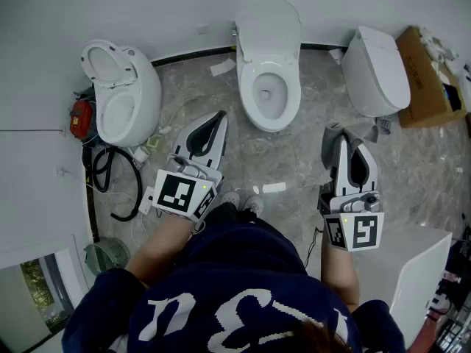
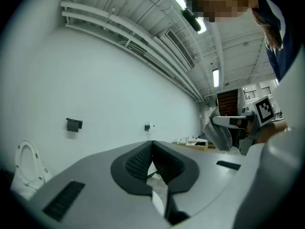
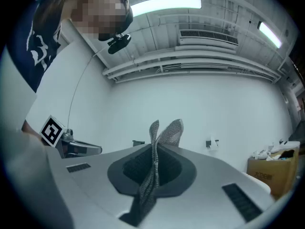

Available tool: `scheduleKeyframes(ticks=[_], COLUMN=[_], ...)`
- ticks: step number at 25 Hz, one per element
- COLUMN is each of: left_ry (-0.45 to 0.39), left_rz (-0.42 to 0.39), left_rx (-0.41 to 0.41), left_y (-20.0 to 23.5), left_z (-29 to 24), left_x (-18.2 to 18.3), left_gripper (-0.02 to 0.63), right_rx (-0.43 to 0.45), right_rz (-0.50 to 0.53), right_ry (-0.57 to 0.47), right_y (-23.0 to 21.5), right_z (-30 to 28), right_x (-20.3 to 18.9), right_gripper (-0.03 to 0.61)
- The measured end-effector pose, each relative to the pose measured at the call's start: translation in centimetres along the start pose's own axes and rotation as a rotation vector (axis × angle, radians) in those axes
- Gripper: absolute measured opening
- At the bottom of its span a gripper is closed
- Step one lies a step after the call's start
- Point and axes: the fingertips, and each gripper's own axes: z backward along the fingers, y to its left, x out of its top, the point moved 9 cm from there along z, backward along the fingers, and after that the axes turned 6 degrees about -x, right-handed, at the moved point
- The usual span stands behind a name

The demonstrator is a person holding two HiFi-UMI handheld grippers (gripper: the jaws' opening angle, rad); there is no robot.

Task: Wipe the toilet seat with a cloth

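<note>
The right gripper [image 1: 344, 140] pinches the gray cloth [image 3: 167, 132] tight between its jaws. The cloth is up in the air, well apart from the toilet seat [image 1: 249, 96]. The left gripper [image 1: 219, 118] has its jaws closed on nothing.

I think the cloth could slip out when it rubs, because only a thin fold is pinched. It could also dip into the bowl.

Three toilets stand along the far edge of the floor [image 1: 294, 164]. There are two grippers and one cloth.
</note>
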Motion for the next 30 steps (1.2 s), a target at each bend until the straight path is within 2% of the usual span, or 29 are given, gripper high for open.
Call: scheduleKeyframes(ticks=[3, 7, 15, 23, 30], left_ry=[0.000, 0.002, 0.027, 0.018, 0.002], left_rz=[-0.005, -0.012, -0.024, 0.002, 0.009], left_rx=[-0.006, -0.009, 0.008, 0.003, -0.026], left_y=[-0.6, -1.1, -0.3, 5.7, 15.3], left_z=[-0.3, -0.9, -2.5, -10.1, -19.7], left_x=[-0.5, -0.7, -1.1, -2.1, -1.4], left_gripper=[0.011, 0.011, 0.011, 0.011, 0.011], right_rx=[0.010, 0.003, -0.014, -0.014, -0.004], right_rz=[0.046, -0.007, -0.029, -0.027, 0.001], right_ry=[0.018, -0.008, -0.003, 0.025, 0.028], right_y=[-0.8, -2.1, -4.0, -6.1, -7.5], right_z=[0.5, 1.0, -0.7, -9.1, -22.0], right_x=[-0.5, -0.3, -1.2, -3.6, -5.1], right_gripper=[0.025, 0.026, 0.026, 0.026, 0.026])
